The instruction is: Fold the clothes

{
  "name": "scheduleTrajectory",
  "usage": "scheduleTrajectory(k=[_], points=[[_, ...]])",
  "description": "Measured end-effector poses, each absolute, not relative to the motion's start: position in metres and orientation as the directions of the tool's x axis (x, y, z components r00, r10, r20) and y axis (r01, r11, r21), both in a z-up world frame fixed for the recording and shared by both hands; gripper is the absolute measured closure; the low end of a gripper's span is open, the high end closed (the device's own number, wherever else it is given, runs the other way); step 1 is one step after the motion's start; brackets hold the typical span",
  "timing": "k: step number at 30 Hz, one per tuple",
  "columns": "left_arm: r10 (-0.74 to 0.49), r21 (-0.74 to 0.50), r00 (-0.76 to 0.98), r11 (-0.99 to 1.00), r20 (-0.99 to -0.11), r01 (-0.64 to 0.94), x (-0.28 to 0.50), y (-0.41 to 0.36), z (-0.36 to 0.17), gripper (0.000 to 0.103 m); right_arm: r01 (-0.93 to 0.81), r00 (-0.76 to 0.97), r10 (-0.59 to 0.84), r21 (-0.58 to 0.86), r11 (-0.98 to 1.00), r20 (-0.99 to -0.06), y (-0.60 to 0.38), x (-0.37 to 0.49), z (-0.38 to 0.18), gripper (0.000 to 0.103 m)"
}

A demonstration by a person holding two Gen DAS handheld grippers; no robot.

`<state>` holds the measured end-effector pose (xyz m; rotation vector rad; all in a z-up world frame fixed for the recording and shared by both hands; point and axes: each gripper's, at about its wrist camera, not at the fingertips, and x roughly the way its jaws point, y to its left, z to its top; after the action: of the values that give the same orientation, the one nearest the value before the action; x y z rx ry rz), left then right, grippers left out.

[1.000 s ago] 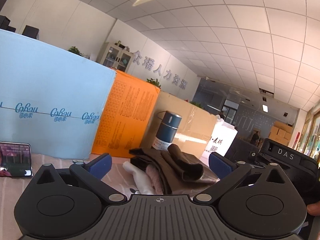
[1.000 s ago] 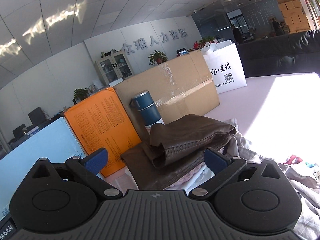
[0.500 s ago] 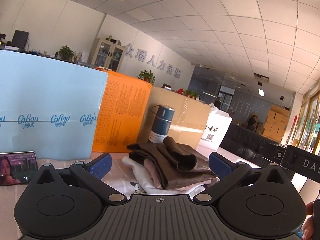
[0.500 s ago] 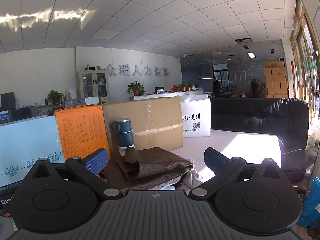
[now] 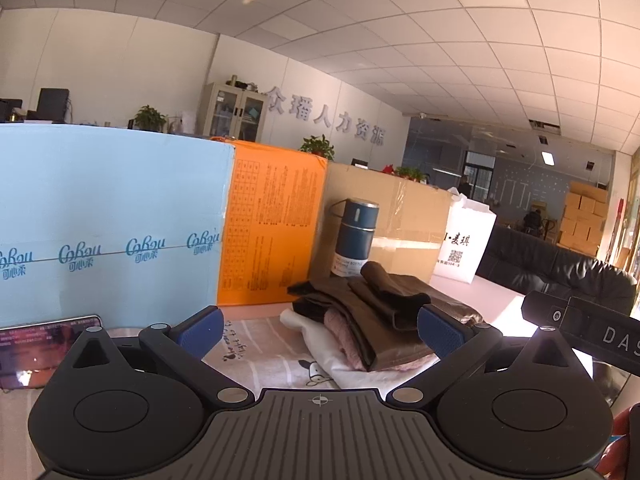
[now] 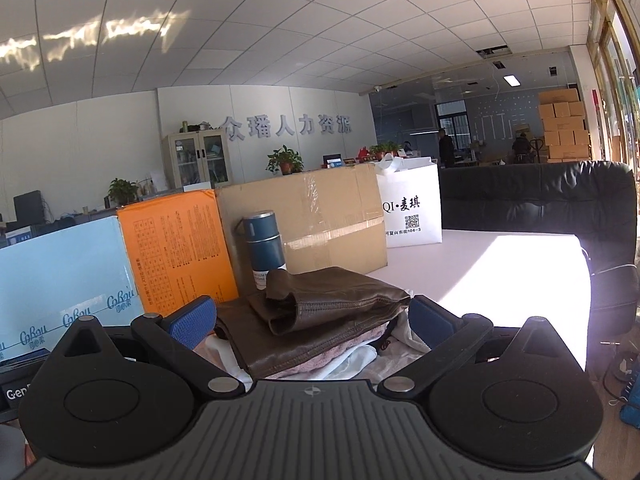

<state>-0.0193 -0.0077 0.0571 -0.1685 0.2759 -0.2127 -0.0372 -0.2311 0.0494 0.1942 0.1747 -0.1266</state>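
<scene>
Both jaws stand wide apart and hold nothing: your left gripper (image 5: pixel 319 330) and your right gripper (image 6: pixel 311 318) each point at the stack of folded clothes (image 5: pixel 374 320), which lies on the table (image 6: pixel 500 268) in front of them. On top of the stack you see a brown leather garment (image 6: pixel 320 312) (its rolled sleeve lies across it), under it a pink knit piece (image 5: pixel 344 332) and a white piece (image 5: pixel 320 330). Behind the stack stands a dark blue thermos bottle (image 5: pixel 355 236), upright, near a brown cardboard box (image 6: pixel 320 216). To the left of this box stand an orange box (image 5: pixel 272 224) and a light blue box (image 5: pixel 108 224). A phone (image 5: pixel 40 350) lies at the left edge, its screen lit.
</scene>
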Motion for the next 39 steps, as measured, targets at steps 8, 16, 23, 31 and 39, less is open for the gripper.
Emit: scheduleTrajectory(k=[8, 16, 23, 31, 39], points=[[-0.209, -0.195, 0.938, 0.968, -0.278, 0.158, -0.013, -0.002, 0.052, 0.0, 0.151, 0.967, -0.106, 0.19, 0.97, -0.23, -0.231, -0.026, 0.037, 0.0], [-0.215, -0.185, 0.936, 0.968, -0.278, 0.167, -0.013, -0.004, 0.051, 0.0, 0.149, 0.966, -0.104, 0.184, 0.972, -0.235, -0.23, -0.025, 0.036, 0.0], [-0.214, -0.189, 0.938, 0.968, -0.271, 0.166, -0.014, -0.003, 0.052, 0.0, 0.15, 0.967, -0.109, 0.168, 0.974, -0.231, -0.228, -0.026, 0.038, 0.0], [-0.205, -0.178, 0.937, 0.971, -0.283, 0.159, -0.013, -0.004, 0.051, 0.0, 0.157, 0.962, -0.114, 0.163, 0.974, -0.247, -0.23, -0.02, 0.035, 0.0], [-0.205, -0.175, 0.936, 0.972, -0.287, 0.159, -0.013, -0.004, 0.05, 0.0, 0.164, 0.958, -0.117, 0.167, 0.972, -0.261, -0.231, -0.015, 0.031, 0.0]])
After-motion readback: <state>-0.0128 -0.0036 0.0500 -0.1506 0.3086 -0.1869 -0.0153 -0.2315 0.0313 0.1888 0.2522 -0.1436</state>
